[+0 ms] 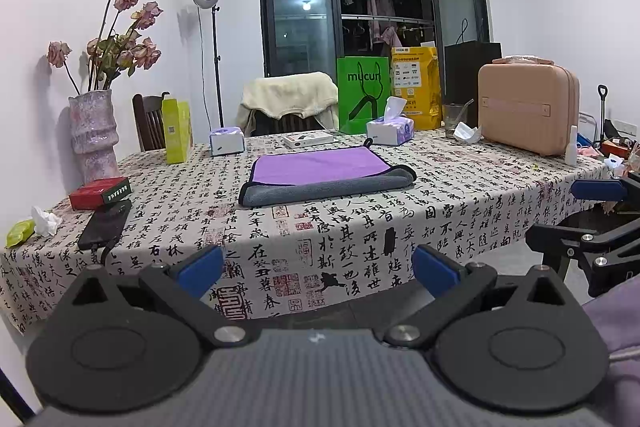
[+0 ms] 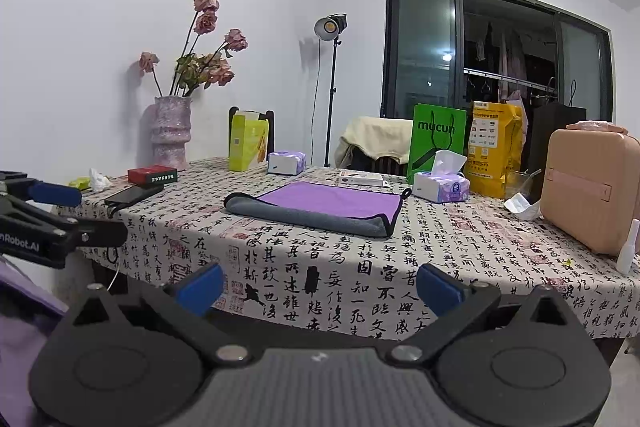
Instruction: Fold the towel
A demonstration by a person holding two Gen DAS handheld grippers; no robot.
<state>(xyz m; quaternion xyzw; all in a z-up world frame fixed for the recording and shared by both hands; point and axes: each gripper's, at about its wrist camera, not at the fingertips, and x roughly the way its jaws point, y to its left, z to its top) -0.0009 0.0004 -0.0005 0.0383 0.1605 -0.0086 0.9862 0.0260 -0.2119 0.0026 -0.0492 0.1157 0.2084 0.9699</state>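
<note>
A towel, purple on top with a grey underside, lies on the table with its near edge folded over as a grey band. It also shows in the right wrist view. My left gripper is open and empty, held off the table's near edge, well short of the towel. My right gripper is open and empty, also off the near edge. Each gripper shows at the side of the other's view: the right gripper and the left gripper.
A table with a calligraphy-print cloth holds a vase of dried roses, a red box, a phone, tissue boxes, a green bag, a yellow bag and a pink case.
</note>
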